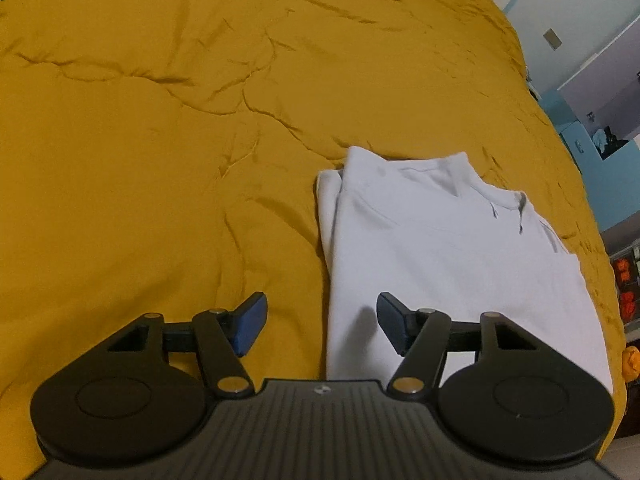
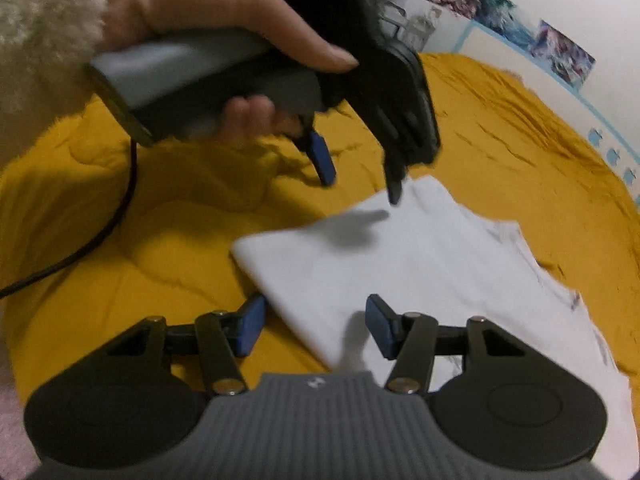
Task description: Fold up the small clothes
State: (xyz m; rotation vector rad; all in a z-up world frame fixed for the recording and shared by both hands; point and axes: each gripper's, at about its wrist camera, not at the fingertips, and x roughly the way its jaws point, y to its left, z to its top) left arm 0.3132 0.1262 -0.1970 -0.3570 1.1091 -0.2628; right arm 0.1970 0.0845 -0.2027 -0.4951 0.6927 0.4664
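A white shirt [image 1: 448,256] lies partly folded on the mustard bedspread [image 1: 160,120], sleeves tucked in and collar at the far end. Both the left gripper [image 1: 320,322] and the right gripper [image 2: 316,326] hover over its near edge with jaws apart, nothing between them. The fold looks midway; the next move likely calls for pinching the hem corners and carrying them toward the collar

Smooth white cloth shirt [image 1: 448,264], wrinkled matt mustard quilt [image 1: 160,120], fleecy cream sleeve [image 2: 36,12]
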